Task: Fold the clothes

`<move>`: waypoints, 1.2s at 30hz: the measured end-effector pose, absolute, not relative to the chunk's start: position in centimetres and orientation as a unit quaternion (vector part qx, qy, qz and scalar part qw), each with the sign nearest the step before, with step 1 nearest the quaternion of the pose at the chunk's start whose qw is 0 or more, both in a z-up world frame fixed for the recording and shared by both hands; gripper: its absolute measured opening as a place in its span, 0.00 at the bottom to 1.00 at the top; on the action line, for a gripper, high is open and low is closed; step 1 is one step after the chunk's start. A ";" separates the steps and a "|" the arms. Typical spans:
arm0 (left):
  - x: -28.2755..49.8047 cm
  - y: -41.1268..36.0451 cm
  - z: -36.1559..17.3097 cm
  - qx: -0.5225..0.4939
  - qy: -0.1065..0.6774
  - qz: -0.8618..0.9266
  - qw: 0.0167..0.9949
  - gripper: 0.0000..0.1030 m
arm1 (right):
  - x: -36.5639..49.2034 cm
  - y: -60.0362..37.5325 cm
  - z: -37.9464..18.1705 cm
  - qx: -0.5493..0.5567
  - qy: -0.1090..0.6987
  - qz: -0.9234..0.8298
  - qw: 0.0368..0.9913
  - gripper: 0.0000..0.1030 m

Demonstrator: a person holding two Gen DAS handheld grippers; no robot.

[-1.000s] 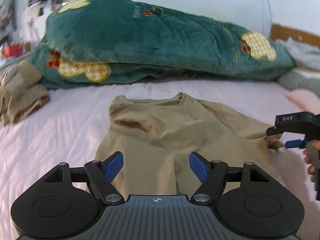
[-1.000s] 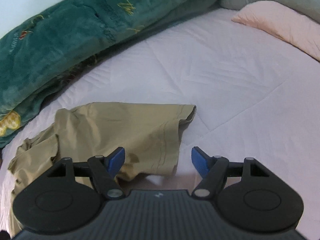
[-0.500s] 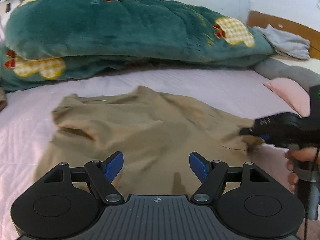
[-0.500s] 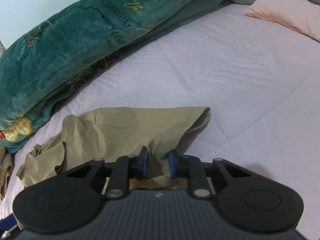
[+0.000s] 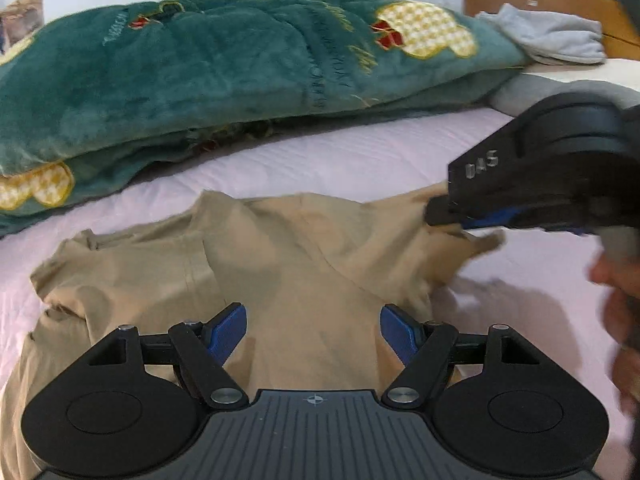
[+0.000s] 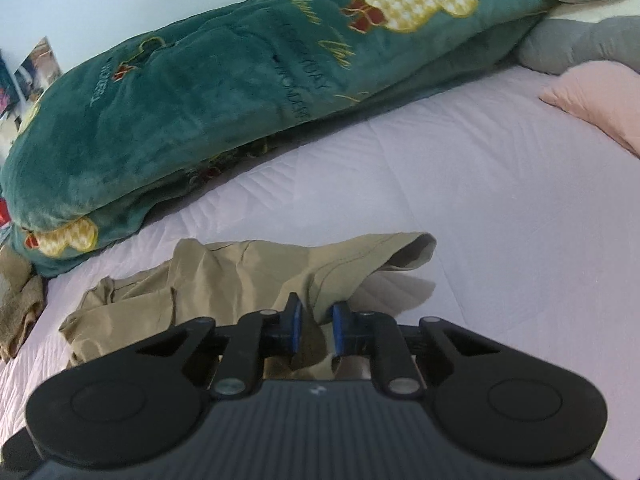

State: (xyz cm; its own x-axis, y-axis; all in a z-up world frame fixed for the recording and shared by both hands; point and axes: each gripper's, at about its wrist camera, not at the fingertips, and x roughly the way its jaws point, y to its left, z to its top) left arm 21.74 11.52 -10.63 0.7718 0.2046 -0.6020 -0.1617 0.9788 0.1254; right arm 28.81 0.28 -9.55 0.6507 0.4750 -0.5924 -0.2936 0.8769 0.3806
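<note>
A tan T-shirt [image 5: 296, 280] lies rumpled on a pale pink quilted bedsheet [image 5: 360, 160], its neckline toward 11 o'clock in the left wrist view and its body running down under the left gripper [image 5: 314, 330]. That gripper hangs over the shirt's lower body with its 2 blue pads [image 5: 228, 330] spread wide, nothing between them.

At 3 o'clock in the same view the right gripper [image 5: 466, 222] comes in from the side, a blurred hand [image 5: 618, 304] behind it at the frame edge. Its blue pads are pinched close on a bunch of the shirt's sleeve [image 5: 460, 240], and the cloth rises off the sheet from that point.

From the right wrist camera, the right gripper [image 6: 314, 330] shows its 2 blue pads [image 6: 294, 326] drawn nearly together with a fold of tan fabric squeezed between them. The sleeve opening [image 6: 412, 252] hangs open at 1 o'clock from the pads, casting a shadow on the sheet. The rest of the T-shirt [image 6: 180, 280] trails toward 9 o'clock.

A folded teal plush blanket [image 6: 224, 92] with yellow checked patches lies along the far side of the bed, from 9 to 1 o'clock. A pink pillow [image 6: 600, 100] sits at 3 o'clock, with a grey pillow [image 6: 580, 40] beyond it.
</note>
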 end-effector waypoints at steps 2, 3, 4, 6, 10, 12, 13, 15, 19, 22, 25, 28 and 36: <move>22.5 11.5 -10.5 0.030 0.318 0.096 0.943 0.70 | 28.7 0.4 -9.2 0.130 0.358 0.221 0.898 0.15; 22.7 11.6 -10.4 0.027 0.318 0.095 0.943 0.69 | 28.7 0.5 -9.0 0.128 0.357 0.222 0.898 0.16; 22.9 11.6 -10.4 0.023 0.318 0.094 0.943 0.54 | 28.6 0.6 -8.9 0.126 0.355 0.223 0.899 0.16; 23.3 12.0 -10.3 0.009 0.323 0.090 0.942 0.24 | 28.5 0.7 -8.6 0.121 0.351 0.225 0.901 0.16; 22.8 13.6 -10.2 -0.019 0.323 0.099 0.941 0.07 | 28.1 1.2 -8.0 0.113 0.341 0.231 0.904 0.16; 22.0 14.4 -9.8 -0.030 0.317 0.103 0.942 0.07 | 27.8 1.8 -7.4 0.111 0.334 0.239 0.905 0.16; 21.6 14.9 -9.6 -0.035 0.313 0.105 0.943 0.07 | 27.6 2.3 -7.1 0.110 0.331 0.243 0.905 0.16; 20.8 15.9 -8.9 -0.039 0.303 0.114 0.945 0.07 | 27.2 3.3 -6.5 0.108 0.326 0.253 0.905 0.16; 19.0 18.8 -8.0 -0.054 0.296 0.142 0.943 0.07 | 26.2 6.9 -5.3 0.090 0.313 0.273 0.905 0.16; 17.2 21.2 -7.7 -0.066 0.296 0.163 0.939 0.07 | 25.1 10.9 -4.8 0.067 0.310 0.300 0.900 0.16; 15.0 23.9 -8.3 -0.087 0.307 0.189 0.929 0.07 | 23.4 16.0 -5.3 0.018 0.312 0.332 0.890 0.15; 12.8 26.5 -9.6 -0.114 0.336 0.210 0.911 0.09 | 21.8 20.8 -7.4 -0.038 0.346 0.353 0.868 0.18; 7.1 30.1 -10.0 -0.153 0.352 0.206 0.900 0.16 | 20.2 20.3 -7.2 -0.028 0.404 0.348 0.845 0.47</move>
State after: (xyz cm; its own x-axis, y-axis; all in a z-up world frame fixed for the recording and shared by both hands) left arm 7.14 30.06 -10.02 0.6678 0.2623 -0.6966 -0.4779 0.8686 -0.1311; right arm 20.21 20.26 -7.23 0.4311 0.5656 -0.7030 -0.6104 0.7566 0.2345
